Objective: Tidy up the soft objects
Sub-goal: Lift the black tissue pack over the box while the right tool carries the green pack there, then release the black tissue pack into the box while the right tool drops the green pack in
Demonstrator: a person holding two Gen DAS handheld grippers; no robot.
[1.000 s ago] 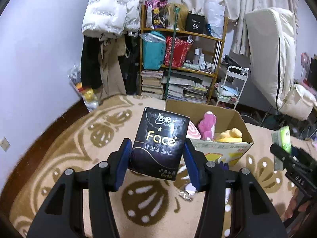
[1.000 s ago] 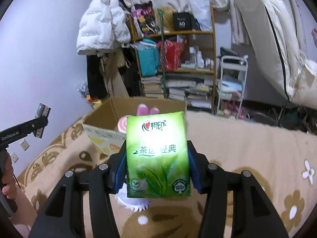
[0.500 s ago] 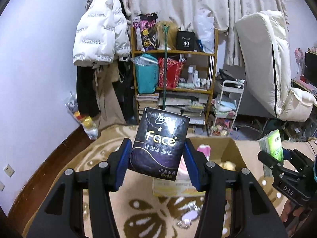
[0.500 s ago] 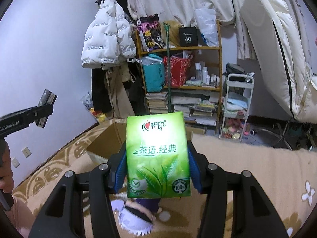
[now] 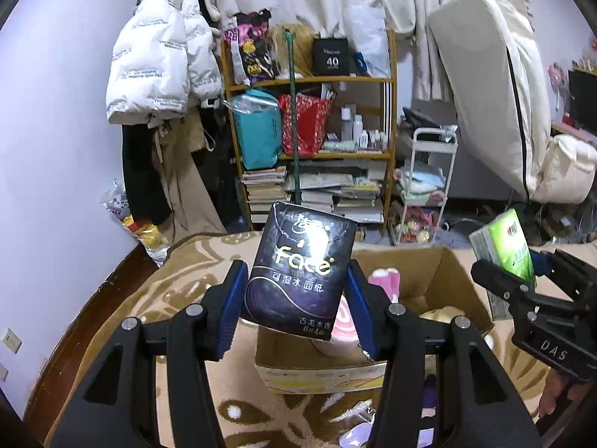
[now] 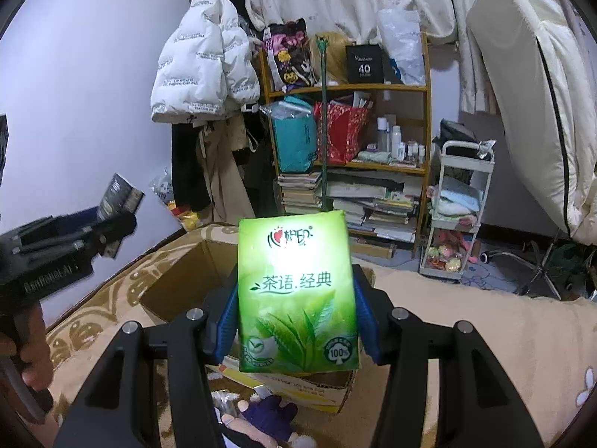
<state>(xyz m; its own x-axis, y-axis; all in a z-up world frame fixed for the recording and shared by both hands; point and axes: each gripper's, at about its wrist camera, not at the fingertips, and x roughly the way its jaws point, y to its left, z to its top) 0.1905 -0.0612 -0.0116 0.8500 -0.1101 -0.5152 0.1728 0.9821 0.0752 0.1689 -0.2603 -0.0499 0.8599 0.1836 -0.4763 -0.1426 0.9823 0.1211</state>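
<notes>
Your left hand-held gripper (image 5: 296, 304) is clamped on a black tissue pack (image 5: 302, 274), its blue pads (image 5: 232, 306) pressing the pack's two sides. The pack is tilted a little clockwise and hangs in the air over the near left part of an open cardboard box (image 5: 460, 280). From the right wrist view, that gripper points forward and slightly up, level with the box, and your hand (image 6: 31, 339) wraps its grip at the left edge.

Your right hand-held gripper (image 6: 296, 317) grips a green tissue pack (image 6: 296, 293) upright between its blue pads (image 6: 363, 315), above the box's near wall (image 6: 309, 388). From the left wrist view, it sits to the right of the box, angled up and to the left, with the green pack standing out of its tip.

That makes two tissue packs, one in each gripper, and neither is in the box. There is one box, standing on a tan patterned carpet (image 5: 186, 280). Inside it you can see a pink plush (image 5: 384, 280), a pink and white striped thing (image 5: 345, 326) and something yellow (image 5: 440, 313); how many items lie in there in all cannot be told. On the carpet in front of the box lies a purple plush (image 6: 270, 412).

Behind stands a wooden shelf (image 5: 309, 80) and a white cart (image 5: 434, 138).
</notes>
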